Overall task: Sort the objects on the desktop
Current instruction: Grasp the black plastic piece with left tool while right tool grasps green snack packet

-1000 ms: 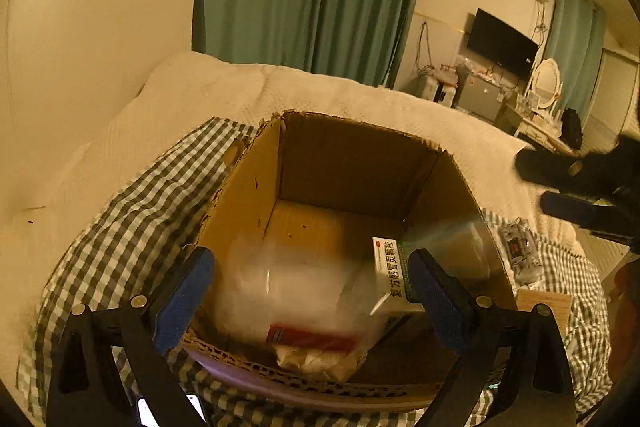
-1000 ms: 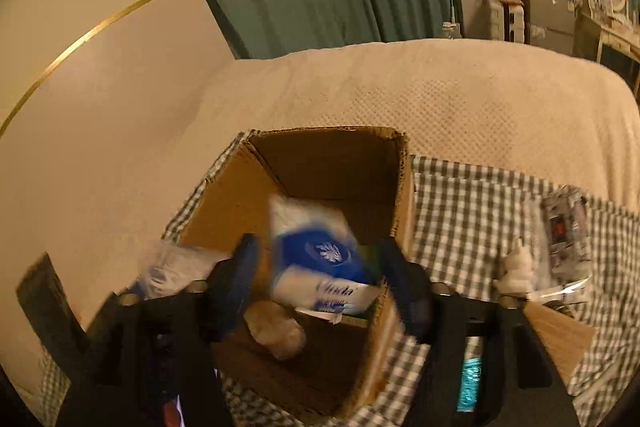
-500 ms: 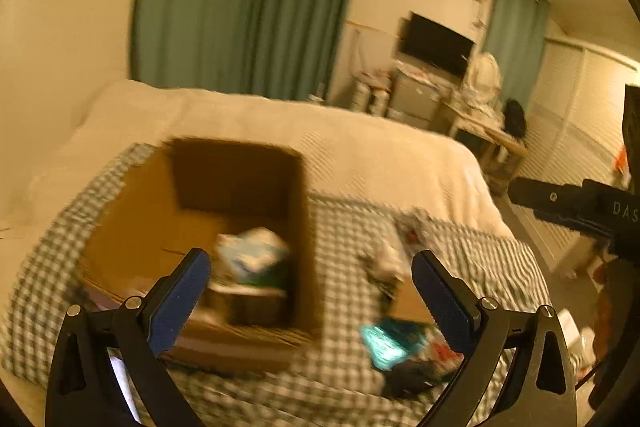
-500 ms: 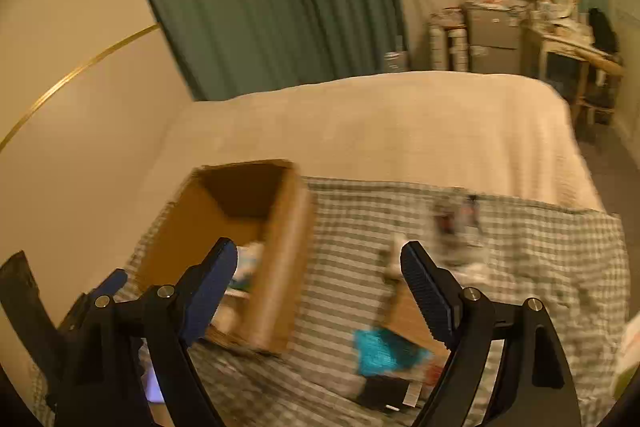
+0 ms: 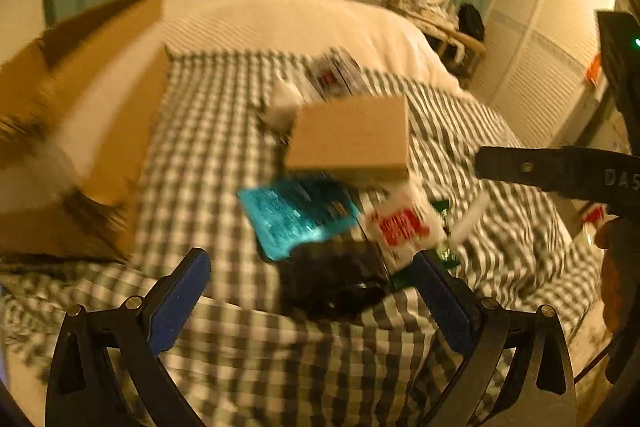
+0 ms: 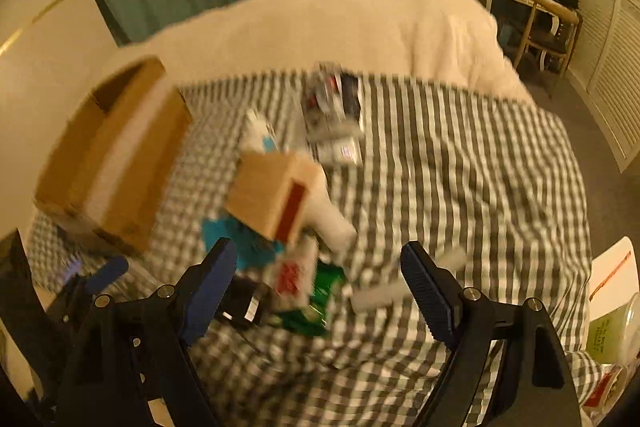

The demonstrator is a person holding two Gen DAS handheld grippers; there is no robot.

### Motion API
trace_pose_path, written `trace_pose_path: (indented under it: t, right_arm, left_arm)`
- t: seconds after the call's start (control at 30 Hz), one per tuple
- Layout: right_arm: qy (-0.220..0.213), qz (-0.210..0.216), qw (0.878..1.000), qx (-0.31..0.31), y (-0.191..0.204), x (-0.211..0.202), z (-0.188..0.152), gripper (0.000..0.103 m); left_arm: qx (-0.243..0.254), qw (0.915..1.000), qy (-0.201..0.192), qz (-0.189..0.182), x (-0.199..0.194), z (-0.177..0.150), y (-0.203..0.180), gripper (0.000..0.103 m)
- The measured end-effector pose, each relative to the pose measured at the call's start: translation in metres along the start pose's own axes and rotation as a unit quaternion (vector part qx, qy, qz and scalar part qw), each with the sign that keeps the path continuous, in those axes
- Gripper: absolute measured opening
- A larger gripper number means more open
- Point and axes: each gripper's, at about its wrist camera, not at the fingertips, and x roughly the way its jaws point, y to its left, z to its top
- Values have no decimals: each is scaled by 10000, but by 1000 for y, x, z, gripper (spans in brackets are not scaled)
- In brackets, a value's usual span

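Both views are motion-blurred. An open cardboard box (image 5: 80, 131) (image 6: 116, 155) stands at the left on a checked cloth. A pile of loose items lies to its right: a small brown box (image 5: 352, 139) (image 6: 276, 195), a teal packet (image 5: 296, 215) (image 6: 236, 239), a white pack with red print (image 5: 404, 227) (image 6: 292, 279), a black object (image 5: 332, 283) and a clear packet (image 5: 332, 75) (image 6: 332, 107). My left gripper (image 5: 316, 299) is open and empty just before the pile. My right gripper (image 6: 320, 283) is open and empty above the pile.
The checked cloth (image 6: 460, 167) covers a bed with a cream blanket (image 6: 320, 27). Green curtains, a TV and a dresser stand at the back. Two white tubes (image 6: 400, 279) and a green packet (image 6: 320, 303) lie by the pile. A bag and a cup (image 6: 608, 331) sit at the far right.
Both grippers have swung right, from over the cardboard box to the pile of loose items. The items they held over the box are gone from the jaws.
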Motion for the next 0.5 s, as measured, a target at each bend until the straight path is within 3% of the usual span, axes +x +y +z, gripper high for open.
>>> trace_pose_path:
  t: [0.23, 0.33, 0.43, 0.47, 0.5]
  right_arm:
    - [419, -8, 9989, -227, -13, 48, -24, 62]
    - [529, -32, 9986, 62, -27, 60, -25, 56]
    - [630, -1, 9976, 299, -42, 70, -26, 53]
    - [658, 22, 9973, 321, -43, 73, -27, 51]
    - [710, 99, 9967, 369, -44, 78, -28, 51]
  left_arm:
    - [98, 9996, 266, -51, 36, -10, -8, 102]
    - [106, 9991, 415, -72, 48, -15, -7, 96]
    - [151, 9982, 571, -116, 59, -18, -5, 76]
    - [185, 9979, 607, -115, 60, -19, -5, 65]
    - [209, 9978, 620, -137, 60, -20, -5, 65]
